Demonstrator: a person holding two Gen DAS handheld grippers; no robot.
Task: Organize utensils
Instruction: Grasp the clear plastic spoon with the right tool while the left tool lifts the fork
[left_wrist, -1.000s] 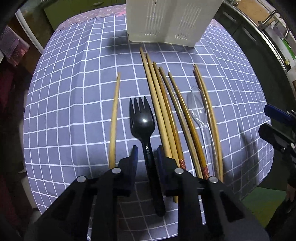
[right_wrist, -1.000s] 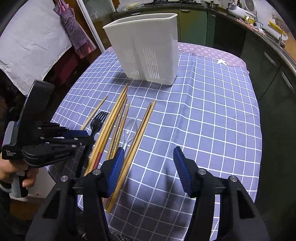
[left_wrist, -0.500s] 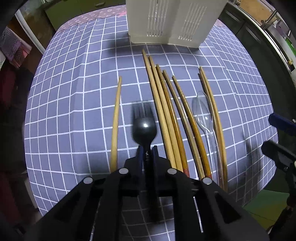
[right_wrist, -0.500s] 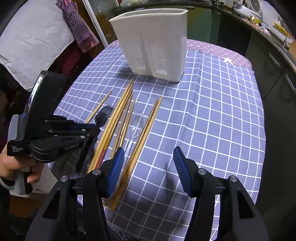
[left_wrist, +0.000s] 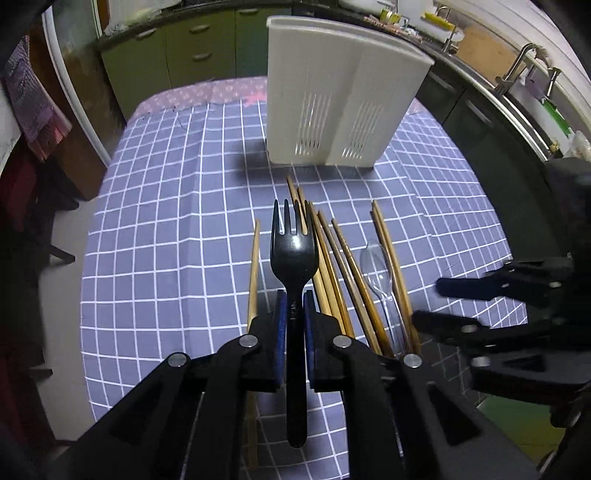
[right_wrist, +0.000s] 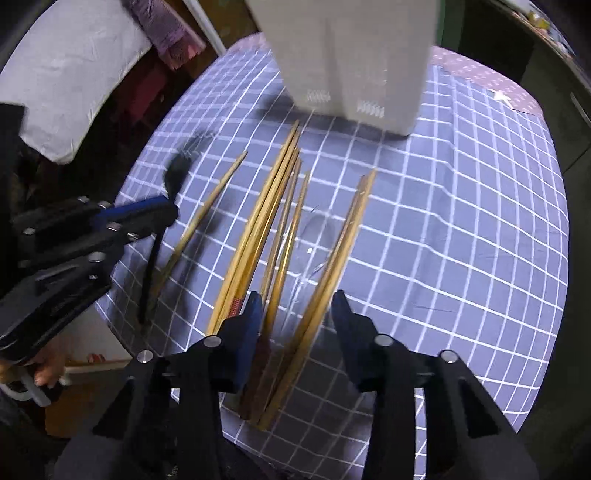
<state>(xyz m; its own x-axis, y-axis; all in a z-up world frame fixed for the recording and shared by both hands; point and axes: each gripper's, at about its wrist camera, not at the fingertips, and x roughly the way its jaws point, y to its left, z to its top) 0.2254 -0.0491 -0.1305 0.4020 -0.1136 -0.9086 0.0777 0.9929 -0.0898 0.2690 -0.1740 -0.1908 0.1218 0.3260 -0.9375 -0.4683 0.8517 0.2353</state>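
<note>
Black plastic fork (left_wrist: 293, 254) sits pinched in our left tool (left_wrist: 294, 314); we keep it vertical toward the white slotted plastic caddy (left_wrist: 340, 96). Our right tool (right_wrist: 295, 314), jaws just narrowing, straddles wooden chopsticks (right_wrist: 328, 266) unpressed.

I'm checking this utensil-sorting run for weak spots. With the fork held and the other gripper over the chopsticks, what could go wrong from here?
1. The left gripper pinches the black fork by its thin neck, with the long handle hanging free behind; it may pivot or slip on the way to the white utensil holder.
2. The right gripper, jaws just closing, straddles several chopsticks and the clear spoon; it could grab a mixed bundle or scatter them.
</note>
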